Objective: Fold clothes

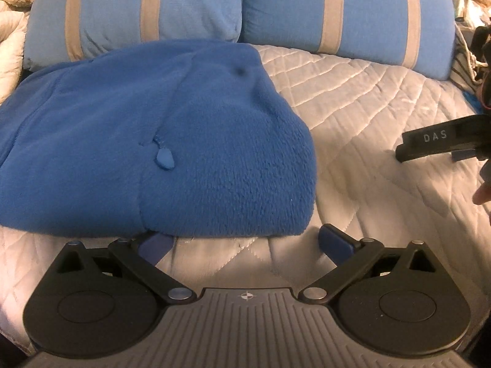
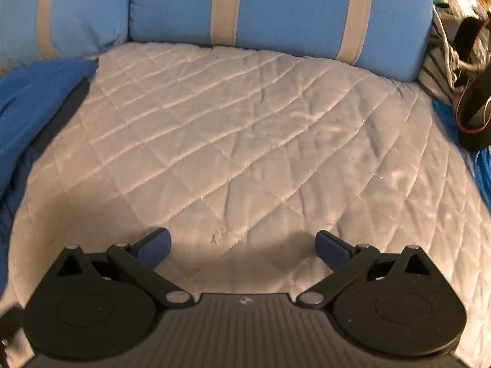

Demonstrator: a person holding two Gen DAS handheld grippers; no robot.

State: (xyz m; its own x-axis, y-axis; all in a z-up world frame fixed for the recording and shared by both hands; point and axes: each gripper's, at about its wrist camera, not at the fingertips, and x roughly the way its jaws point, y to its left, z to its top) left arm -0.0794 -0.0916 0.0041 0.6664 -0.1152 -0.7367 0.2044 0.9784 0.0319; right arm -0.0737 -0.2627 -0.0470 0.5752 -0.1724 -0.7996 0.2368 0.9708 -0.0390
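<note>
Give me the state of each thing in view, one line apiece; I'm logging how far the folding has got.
Blue fleece garment: folded into a bundle, lying on the quilt, not gripped.
Left gripper: open, its left finger at the garment's near edge.
Right gripper: open, holding nothing, over bare quilt.
Quilted bed cover: spread flat, lightly creased.
Striped pillows: side by side behind the quilt.

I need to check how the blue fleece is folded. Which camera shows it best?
The left wrist view: the blue fleece fills its left half, lying folded on the quilt, zipper pull visible. The right wrist view catches only a strip of it at its left edge.
</note>
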